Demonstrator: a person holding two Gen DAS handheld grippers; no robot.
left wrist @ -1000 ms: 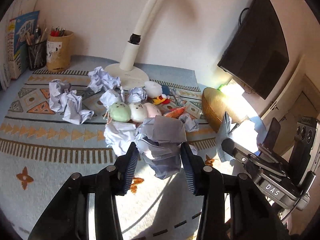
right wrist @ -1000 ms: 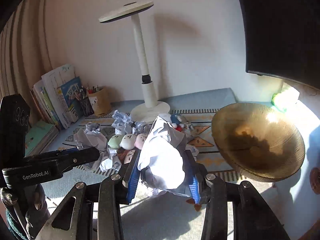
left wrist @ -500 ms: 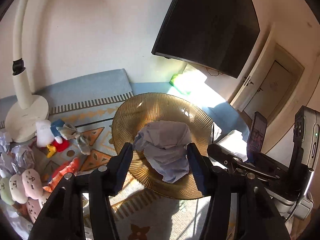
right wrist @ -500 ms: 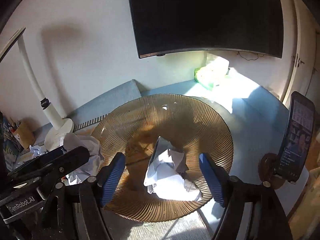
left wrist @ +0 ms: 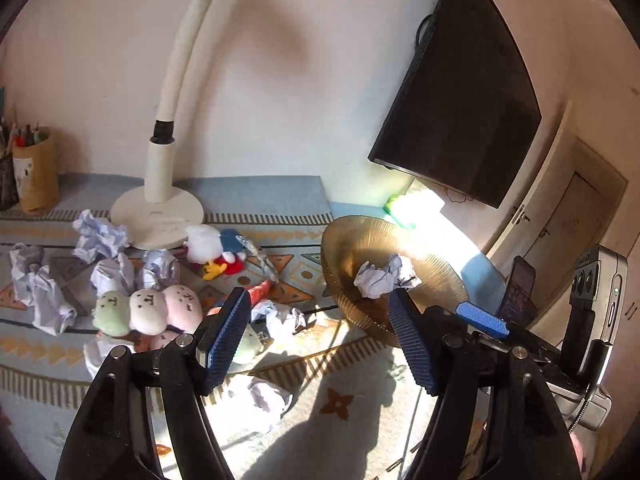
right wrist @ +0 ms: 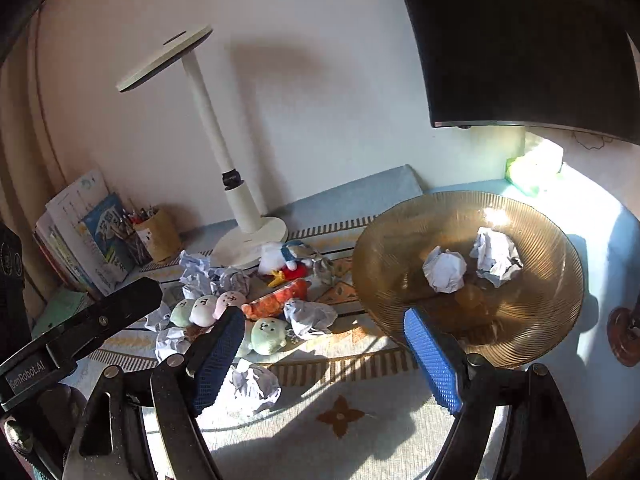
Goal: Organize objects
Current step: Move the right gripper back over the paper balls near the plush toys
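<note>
I find both tools empty. The left gripper (left wrist: 320, 336) has its jaws apart and opening, nothing between the pads. The right gripper (right wrist: 324, 354) stands wide apart, likewise empty.

Two paper balls lie in the amber bowl (right wrist: 560, 308): one (right wrist: 444, 270) near its centre, the other (right wrist: 496, 256) just beside it at 2 o'clock. In my judgement the sorting is only begun.

Loose crumpled paper remains on the patterned mat (right wrist: 360, 432). The nearest ball (right wrist: 254, 386) sits at 7 o'clock from the bowl, just ahead of the right tool's left pad. Another (right wrist: 310, 316) lies at 9 o'clock from the bowl, touching the green plush (right wrist: 268, 336). More (left wrist: 102, 238) sits by the lamp base (left wrist: 158, 216).

Risks noted:
- Paper and plush toys are packed together; a wide closure could take a toy along with the paper.
- The two tools work close together; the left tool's arm (right wrist: 80, 332) crosses the right wrist view, so reaching for the same ball invites a collision.
- The bowl sits near the mat edge; a knock on its near rim could tip it and spill the contents.
- Strong sunlight washes out the far side, so I cannot judge what lies there.
</note>
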